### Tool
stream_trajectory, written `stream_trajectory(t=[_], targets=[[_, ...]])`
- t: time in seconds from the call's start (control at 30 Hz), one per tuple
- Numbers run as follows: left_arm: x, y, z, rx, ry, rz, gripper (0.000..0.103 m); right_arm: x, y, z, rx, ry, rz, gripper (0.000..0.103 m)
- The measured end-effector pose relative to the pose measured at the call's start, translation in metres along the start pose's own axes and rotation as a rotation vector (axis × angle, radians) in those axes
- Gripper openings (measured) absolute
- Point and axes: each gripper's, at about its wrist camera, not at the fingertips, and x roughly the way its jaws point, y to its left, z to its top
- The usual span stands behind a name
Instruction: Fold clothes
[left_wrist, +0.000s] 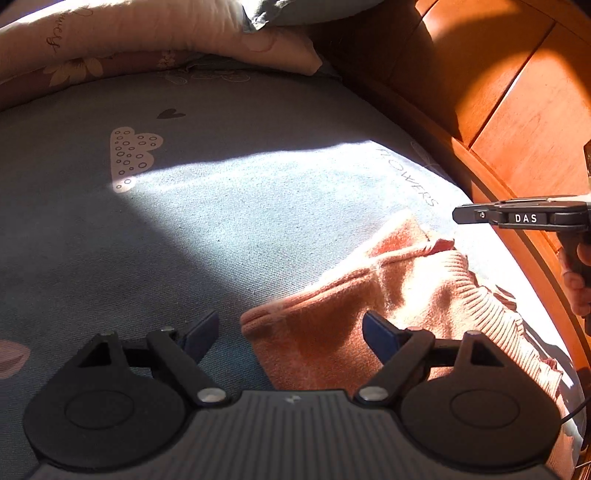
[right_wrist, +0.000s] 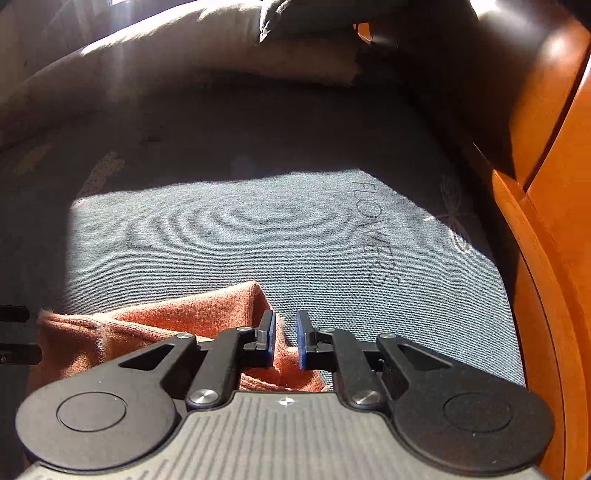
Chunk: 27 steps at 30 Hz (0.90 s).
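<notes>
Orange knitwear, a single sweater, is lying bunched and uneven in the lower right of the left wrist view, resting on the grey-blue bedsheet near the wooden bed frame, so folding is judged barely begun. In its own view the right gripper is nearly closed and pinching an edge of the knit, while the left gripper is hovering spread wide over a cuffed end, gripping nothing. No neat fold is showing; flattening and every fold appear outstanding.

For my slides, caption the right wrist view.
Right tool nearly shut around an orange knit garment on a blue-grey bedsheet.
</notes>
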Motion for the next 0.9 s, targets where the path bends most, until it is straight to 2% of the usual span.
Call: stream_trajectory(t=[0.03, 0.13, 0.2, 0.23, 0.3, 0.37, 0.4, 0.47, 0.53, 0.6, 0.7, 0.73, 0.8, 0.87, 0.9], targets=[[-0.003, -0.007, 0.002, 0.031, -0.012, -0.015, 0.083, -0.012, 0.005, -0.001, 0.005, -0.012, 0.034, 0.015], [0.003, -0.03, 0.003, 0.13, 0.006, -0.117, 0.083, -0.018, 0.027, -0.013, -0.051, 0.052, 0.144, 0.015], [0.013, -0.044, 0.001, 0.199, 0.015, -0.172, 0.083, -0.009, 0.04, -0.026, -0.1, 0.096, 0.171, 0.015], [0.018, -0.049, 0.0, 0.229, 0.006, -0.184, 0.083, -0.002, 0.043, -0.031, -0.108, 0.101, 0.156, 0.015], [0.032, -0.051, 0.0, 0.262, 0.002, -0.167, 0.083, 0.013, 0.04, -0.035, -0.097, 0.089, 0.115, 0.015], [0.048, -0.045, 0.001, 0.266, 0.032, -0.099, 0.082, 0.026, 0.033, -0.035, -0.074, 0.072, 0.074, 0.015], [0.054, -0.039, 0.003, 0.254, 0.048, -0.061, 0.079, 0.033, 0.027, -0.033, -0.055, 0.071, 0.062, 0.015], [0.052, -0.026, 0.006, 0.217, 0.043, -0.038, 0.078, 0.039, 0.015, -0.028, -0.001, 0.057, 0.068, 0.015], [0.043, -0.013, 0.013, 0.169, 0.05, -0.015, 0.078, 0.031, 0.016, -0.021, -0.007, 0.057, 0.051, 0.016], [0.031, -0.007, 0.015, 0.141, 0.035, -0.042, 0.078, 0.022, 0.02, -0.017, -0.027, 0.036, 0.069, 0.02], [0.02, -0.014, 0.013, 0.159, 0.02, -0.119, 0.079, 0.008, 0.027, -0.011, -0.058, 0.003, 0.099, 0.021], [0.021, -0.02, 0.01, 0.19, 0.026, -0.14, 0.08, 0.015, 0.03, -0.009, -0.074, 0.006, 0.096, 0.021], [0.031, -0.028, 0.002, 0.239, 0.046, -0.115, 0.08, 0.036, 0.032, -0.005, -0.083, 0.023, 0.079, 0.021], [0.044, -0.023, -0.005, 0.21, 0.077, -0.098, 0.077, 0.061, 0.027, -0.001, -0.059, 0.049, 0.058, 0.021], [0.045, -0.02, -0.006, 0.203, 0.068, -0.105, 0.077, 0.074, 0.025, 0.001, -0.047, 0.063, 0.047, 0.021]])
